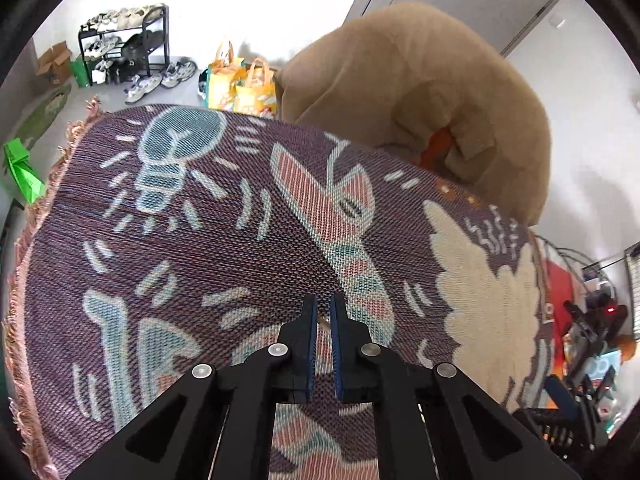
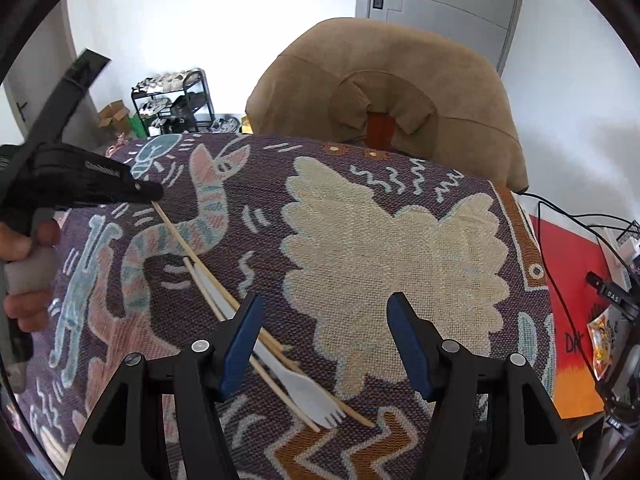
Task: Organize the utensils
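**Chopstick up, fork still on the blanket**

Woven blanket (image 2: pixel 400 240) with a doodle print (lightbulb, stripy cat, big cream cloud) covers my whole work surface, with a tan armchair (image 2: pixel 384 92) behind its far edge and a shoe rack (image 2: pixel 172 100) off against the far wall.

My left gripper (image 2: pixel 154 194) is over the far left part of the blanket, clamped shut on the tip of one wooden chopstick (image 2: pixel 188 246), which slants from there down toward the near side. From that gripper's own camera I just see the blue pads nearly together with a sliver of wood between them.

My right gripper (image 2: pixel 324 344) hangs over the near side with its jaws wide apart, holding nothing. Just past its left finger, a second chopstick (image 2: pixel 280 392) and a white plastic fork (image 2: pixel 308 394) lie side by side on the blanket, tines nearest me.
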